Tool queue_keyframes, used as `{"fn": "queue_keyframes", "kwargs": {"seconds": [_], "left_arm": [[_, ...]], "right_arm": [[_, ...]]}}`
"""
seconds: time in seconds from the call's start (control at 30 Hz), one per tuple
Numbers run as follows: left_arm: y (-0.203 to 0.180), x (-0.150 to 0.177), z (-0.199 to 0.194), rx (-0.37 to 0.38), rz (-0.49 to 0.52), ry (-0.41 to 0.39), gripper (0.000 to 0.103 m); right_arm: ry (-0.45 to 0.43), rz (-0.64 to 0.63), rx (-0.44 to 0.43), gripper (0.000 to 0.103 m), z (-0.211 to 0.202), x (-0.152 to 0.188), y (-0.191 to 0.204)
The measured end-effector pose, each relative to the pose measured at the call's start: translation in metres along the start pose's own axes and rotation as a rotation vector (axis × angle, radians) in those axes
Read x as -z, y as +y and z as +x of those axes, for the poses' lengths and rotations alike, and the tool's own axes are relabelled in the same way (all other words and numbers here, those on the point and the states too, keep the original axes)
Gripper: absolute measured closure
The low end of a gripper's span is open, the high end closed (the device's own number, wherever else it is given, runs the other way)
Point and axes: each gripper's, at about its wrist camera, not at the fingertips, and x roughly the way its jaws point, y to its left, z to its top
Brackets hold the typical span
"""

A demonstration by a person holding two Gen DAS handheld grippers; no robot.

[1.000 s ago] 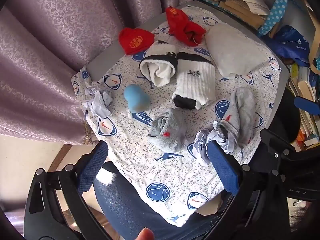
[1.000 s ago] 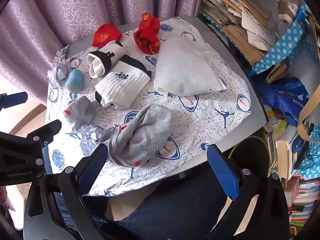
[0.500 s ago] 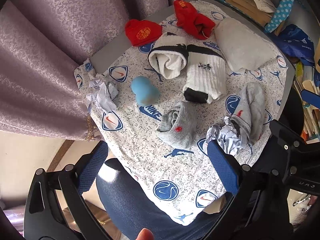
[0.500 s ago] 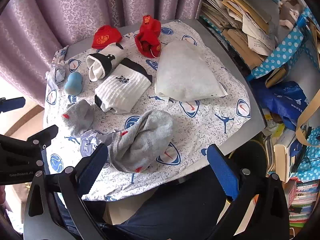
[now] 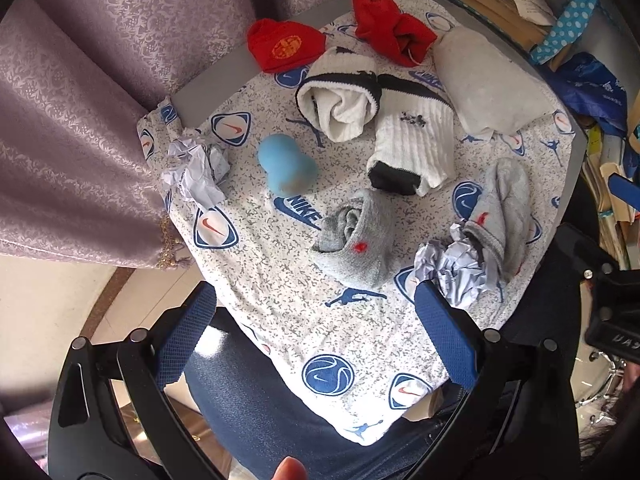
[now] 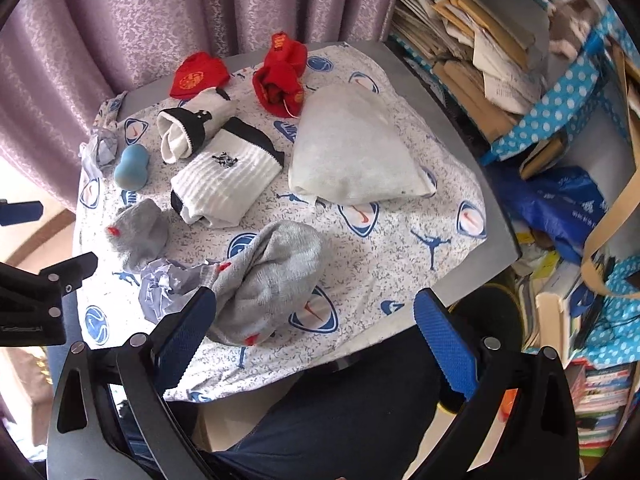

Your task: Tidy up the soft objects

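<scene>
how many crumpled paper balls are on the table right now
2: one crumpled paper ball at the cloth's curtain-side edge beside the blue toy; another against the long grey sock. None seems hidden.

Grey (image 6: 276,276), white (image 6: 224,184), red socks (image 6: 280,76) scattered loose, crumpled, on printed cloth (image 6: 400,240).

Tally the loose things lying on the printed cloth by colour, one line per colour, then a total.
Red: 2 (red pouch, red sock bundle)
White: 3 (rolled sock, folded sock, white cloth)
Grey: 2 (small sock, large sock)
Blue: 1 (sponge)
Pale paper wads: 2 ()
Total: 10
</scene>
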Motion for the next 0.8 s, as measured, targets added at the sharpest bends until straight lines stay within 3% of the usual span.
{"fn": "queue_keyframes", "kwargs": {"seconds": [0.8], "left_arm": [[-0.009, -0.001, -0.002, -0.025, 0.028, -0.007, 0.006]], "right_arm": [[0.019, 0.026, -0.036, 0.008, 0.009, 0.002, 0.0]]}}
